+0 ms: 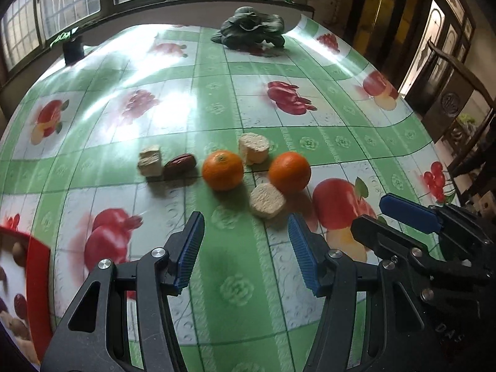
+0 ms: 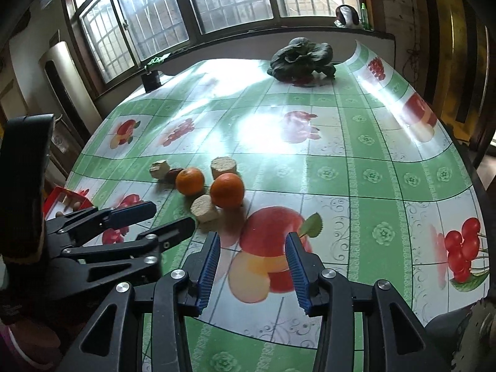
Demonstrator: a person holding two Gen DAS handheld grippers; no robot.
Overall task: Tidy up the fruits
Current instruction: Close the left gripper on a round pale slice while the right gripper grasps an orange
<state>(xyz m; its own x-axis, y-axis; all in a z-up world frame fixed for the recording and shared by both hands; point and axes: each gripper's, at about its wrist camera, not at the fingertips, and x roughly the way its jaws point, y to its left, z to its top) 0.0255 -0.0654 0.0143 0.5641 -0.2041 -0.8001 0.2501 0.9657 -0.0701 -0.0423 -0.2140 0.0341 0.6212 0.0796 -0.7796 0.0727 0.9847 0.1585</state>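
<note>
Two oranges lie mid-table among three beige puffed cakes and a brown date. My left gripper hangs open and empty just short of the nearest cake. Beside it on the right, my right gripper also stands open. In the right wrist view the right gripper is empty over a printed apple, with the oranges ahead to its left. The left gripper shows at its left side.
A red tray holding nuts and dates sits at the table's near left edge. A dark leafy vegetable lies at the far end and a dark pot at the far left. A wooden chair stands past the right edge.
</note>
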